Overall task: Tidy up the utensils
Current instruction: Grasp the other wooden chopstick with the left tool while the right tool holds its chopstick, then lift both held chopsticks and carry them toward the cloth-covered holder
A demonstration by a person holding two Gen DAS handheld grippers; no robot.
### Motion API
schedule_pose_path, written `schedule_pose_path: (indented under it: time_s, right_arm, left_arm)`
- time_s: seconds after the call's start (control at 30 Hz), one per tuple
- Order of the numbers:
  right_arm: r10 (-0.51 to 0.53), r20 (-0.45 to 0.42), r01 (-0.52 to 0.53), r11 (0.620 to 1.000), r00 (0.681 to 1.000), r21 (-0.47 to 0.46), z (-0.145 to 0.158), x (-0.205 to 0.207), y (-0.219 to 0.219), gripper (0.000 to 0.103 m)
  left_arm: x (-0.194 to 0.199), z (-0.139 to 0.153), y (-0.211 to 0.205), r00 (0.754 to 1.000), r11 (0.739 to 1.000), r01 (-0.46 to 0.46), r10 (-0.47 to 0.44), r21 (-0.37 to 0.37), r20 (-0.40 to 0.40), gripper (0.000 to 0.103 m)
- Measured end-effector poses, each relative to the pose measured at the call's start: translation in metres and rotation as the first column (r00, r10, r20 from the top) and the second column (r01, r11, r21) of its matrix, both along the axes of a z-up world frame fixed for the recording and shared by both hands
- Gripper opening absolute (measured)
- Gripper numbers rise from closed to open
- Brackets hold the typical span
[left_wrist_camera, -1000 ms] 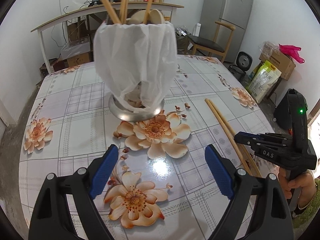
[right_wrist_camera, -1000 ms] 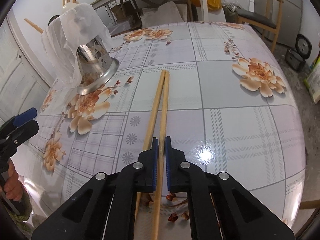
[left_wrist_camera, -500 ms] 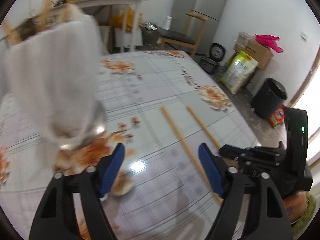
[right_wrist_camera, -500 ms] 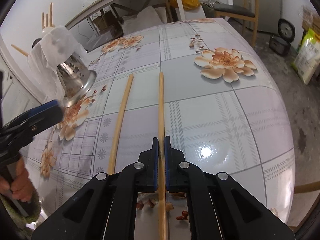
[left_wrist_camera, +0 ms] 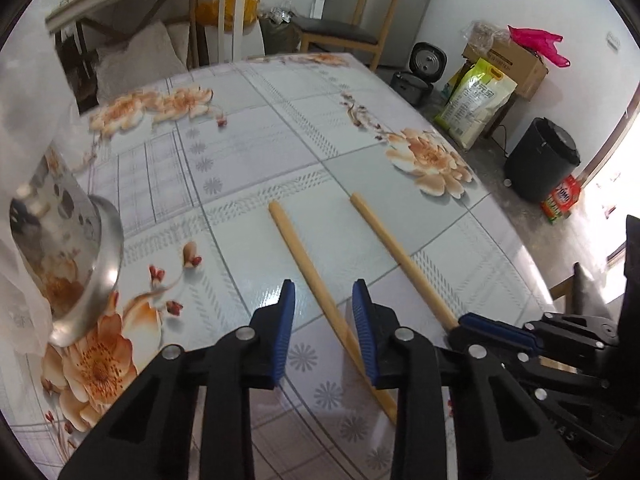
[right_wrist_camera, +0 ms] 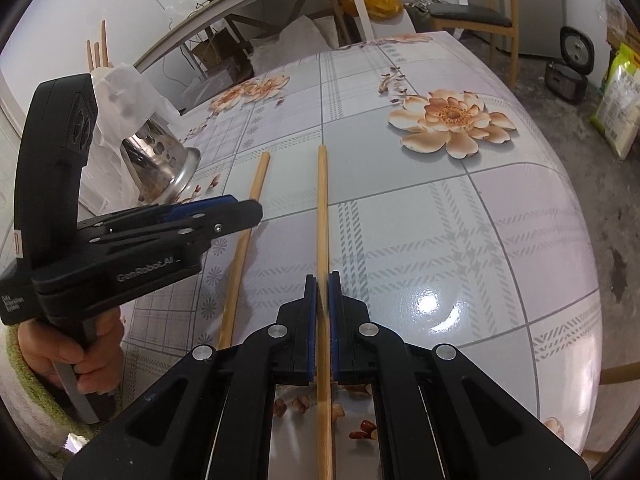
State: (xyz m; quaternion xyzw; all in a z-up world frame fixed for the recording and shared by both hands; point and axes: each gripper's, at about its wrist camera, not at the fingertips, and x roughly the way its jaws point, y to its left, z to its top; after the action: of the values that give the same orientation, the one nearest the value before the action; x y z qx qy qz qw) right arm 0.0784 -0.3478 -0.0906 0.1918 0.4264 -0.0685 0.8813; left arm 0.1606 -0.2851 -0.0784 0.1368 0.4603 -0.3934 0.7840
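The right gripper (right_wrist_camera: 322, 284) is clamped on one chopstick (right_wrist_camera: 321, 216). The left gripper (left_wrist_camera: 323, 304), fingers apart and just closing, straddles the other (left_wrist_camera: 308, 268) on the desk (left_wrist_camera: 256, 152); off-centre, it could skid away.

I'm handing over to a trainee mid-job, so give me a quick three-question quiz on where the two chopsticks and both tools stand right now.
1. True or false: the right tool is shut on a chopstick.
2. The left tool is: A) clamped on the metal utensil holder; B) straddling the other chopstick, pads not yet pressing it; C) out of view.
3. Fill in: the other chopstick lies on the ____ tablecloth.

Key: 1 true. 2 B; its jaws have just been closing, with that chopstick between them. 3 floral.
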Motion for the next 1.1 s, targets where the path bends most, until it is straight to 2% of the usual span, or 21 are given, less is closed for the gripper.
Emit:
schedule_pose_path:
  time_s: [0.07,0.2,0.23,0.33,0.53,0.73,0.9,1.1]
  right_arm:
    - [0.000,0.002,0.000,1.000,1.000,0.002,0.000,0.000,0.000,0.004]
    - [-0.001,0.002,0.001,1.000,1.000,0.002,0.000,-0.001,0.000,0.004]
    - [-0.001,0.002,0.001,1.000,1.000,0.000,0.000,-0.001,0.000,0.004]
    - [-0.002,-0.002,0.002,1.000,1.000,-0.008,0.000,0.000,0.001,0.004]
    - [0.025,-0.012,-0.025,1.000,1.000,-0.003,0.000,0.002,0.009,0.004]
    - [0.095,-0.019,-0.095,0.995,0.995,0.018,-0.001,0.002,0.029,0.004]
    - [0.182,-0.028,-0.182,0.983,0.983,0.026,-0.001,0.002,0.055,0.004]
    - [0.263,-0.037,-0.263,0.965,0.964,0.002,-0.001,0.005,0.083,0.004]
  left_arm:
    - [-0.002,0.000,-0.002,1.000,1.000,0.003,-0.003,0.022,0.031,0.026]
    - [-0.006,-0.002,-0.004,0.995,0.997,-0.011,0.004,0.071,0.103,0.013]
    - [-0.005,-0.002,-0.003,0.994,0.997,-0.017,0.008,0.073,0.112,0.012]
    - [-0.003,-0.002,0.002,0.993,0.997,-0.033,0.024,0.071,0.114,0.006]
    - [-0.002,0.000,0.031,0.993,0.994,-0.087,0.081,0.066,0.088,0.006]
    - [-0.014,0.003,0.082,0.985,0.984,-0.165,0.162,0.060,0.060,0.006]
    - [-0.016,0.008,0.133,0.959,0.958,-0.282,0.281,0.050,0.041,0.006]
    - [-0.014,0.010,0.189,0.904,0.903,-0.427,0.427,0.046,0.007,0.006]
